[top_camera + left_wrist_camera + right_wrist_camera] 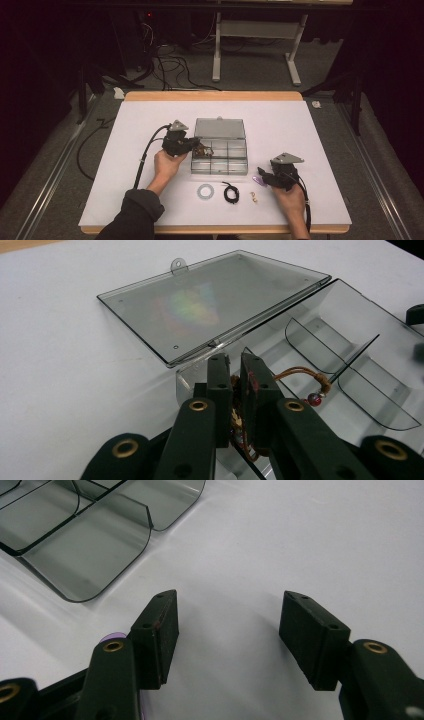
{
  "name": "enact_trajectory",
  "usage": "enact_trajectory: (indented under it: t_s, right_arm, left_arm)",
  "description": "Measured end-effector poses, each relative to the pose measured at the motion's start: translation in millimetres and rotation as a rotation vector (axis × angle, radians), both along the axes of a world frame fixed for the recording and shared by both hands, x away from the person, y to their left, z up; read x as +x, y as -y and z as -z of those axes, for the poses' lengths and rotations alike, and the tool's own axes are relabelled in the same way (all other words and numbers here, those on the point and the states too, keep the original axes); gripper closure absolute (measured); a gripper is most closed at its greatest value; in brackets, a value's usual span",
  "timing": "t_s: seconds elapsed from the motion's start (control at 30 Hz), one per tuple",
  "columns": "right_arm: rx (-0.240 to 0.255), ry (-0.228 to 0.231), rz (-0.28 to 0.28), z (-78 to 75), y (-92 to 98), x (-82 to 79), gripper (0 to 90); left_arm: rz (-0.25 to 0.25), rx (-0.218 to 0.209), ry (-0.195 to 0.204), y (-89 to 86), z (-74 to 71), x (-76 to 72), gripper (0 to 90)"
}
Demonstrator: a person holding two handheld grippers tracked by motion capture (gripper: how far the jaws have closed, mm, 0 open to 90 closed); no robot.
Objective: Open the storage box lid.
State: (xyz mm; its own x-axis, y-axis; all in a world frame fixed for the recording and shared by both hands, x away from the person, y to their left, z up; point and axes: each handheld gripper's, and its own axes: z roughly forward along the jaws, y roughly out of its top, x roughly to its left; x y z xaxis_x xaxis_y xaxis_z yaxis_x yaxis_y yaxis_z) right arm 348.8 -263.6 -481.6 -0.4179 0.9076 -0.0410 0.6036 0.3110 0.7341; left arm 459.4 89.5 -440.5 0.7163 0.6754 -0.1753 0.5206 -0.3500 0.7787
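Black left tongs [234, 390] clamped on a brown beaded cord bracelet [305, 377], poised over the left end compartment of a smoky clear plastic box [219, 155], hinged lid [210, 305] flat behind, mid-tabletop [310, 130]. Right tongs [227, 625] spread apart, empty, toward the near right corner, well apart from the bracelet.

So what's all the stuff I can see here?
box: one, clear grey, lid open, mid-table
bracelet: one, brown cord with a bead, in the left hand-held gripper, over the box
ring: one, pale grey, in front of the box
cord: one, black, beside the ring
small piece: one, cream, right of the cord
purple thing: one, by the right hand-held gripper
table: one, white
left hand-held gripper: black, shut
right hand-held gripper: black, open
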Motion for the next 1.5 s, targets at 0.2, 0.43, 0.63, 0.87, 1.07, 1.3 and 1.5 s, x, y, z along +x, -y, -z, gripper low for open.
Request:
enact_trajectory:
  t_s: [0.2, 0.43, 0.63, 0.87, 1.07, 1.3, 1.5]
  right_arm:
    - [0.000, 0.000, 0.000, 0.0, 0.0, 0.0, 41.6]
    - [0.000, 0.000, 0.000, 0.0, 0.1, 0.1, 41.6]
    - [0.003, -0.002, -0.003, 0.1, 0.6, 0.5, 41.5]
    - [0.003, -0.002, -0.003, 0.1, 0.6, 0.5, 41.5]
    - [0.002, -0.001, -0.003, 0.1, 0.5, 0.4, 41.5]
    - [0.002, -0.001, -0.003, 0.1, 0.6, 0.4, 41.5]
    - [0.002, -0.001, -0.003, 0.1, 0.6, 0.4, 41.5]
  left_arm:
    - [0.000, 0.016, 0.001, 2.3, 3.7, 0.2, 83.6]
    - [-0.002, 0.026, 0.009, 5.9, 7.5, 1.4, 83.5]
    - [0.009, 0.050, 0.012, 11.9, 11.1, 0.9, 83.1]
    - [0.008, 0.054, 0.013, 13.9, 12.5, 0.8, 81.9]
    - [0.012, 0.055, 0.022, 16.9, 11.9, -1.1, 72.7]
    - [0.010, 0.061, 0.041, 17.1, 9.2, -3.5, 65.1]
    - [0.011, 0.065, 0.045, 18.7, 7.8, -5.8, 59.2]
